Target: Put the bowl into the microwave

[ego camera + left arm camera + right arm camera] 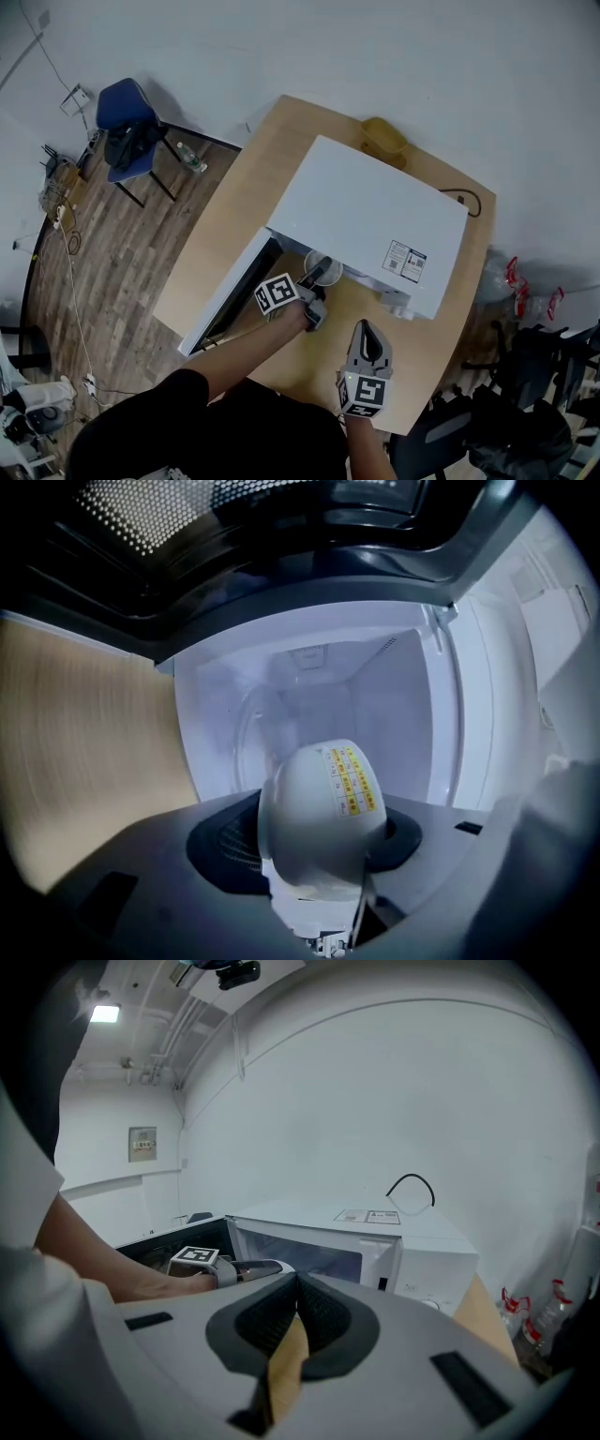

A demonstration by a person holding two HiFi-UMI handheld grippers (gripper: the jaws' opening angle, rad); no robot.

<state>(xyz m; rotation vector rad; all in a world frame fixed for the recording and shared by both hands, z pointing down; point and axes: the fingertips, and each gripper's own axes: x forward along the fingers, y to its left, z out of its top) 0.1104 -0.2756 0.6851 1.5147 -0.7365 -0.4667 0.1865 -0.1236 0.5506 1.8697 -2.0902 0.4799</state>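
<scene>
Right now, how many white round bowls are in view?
1. The white round bowl is held by the left gripper at the open white microwave's mouth; others may be hidden.

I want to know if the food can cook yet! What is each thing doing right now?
Microwave door: open wide.
Bowl: tipped on its side, gripped, in front of the open microwave.
Left gripper: shut on the bowl.
Right gripper: shut, empty.
</scene>
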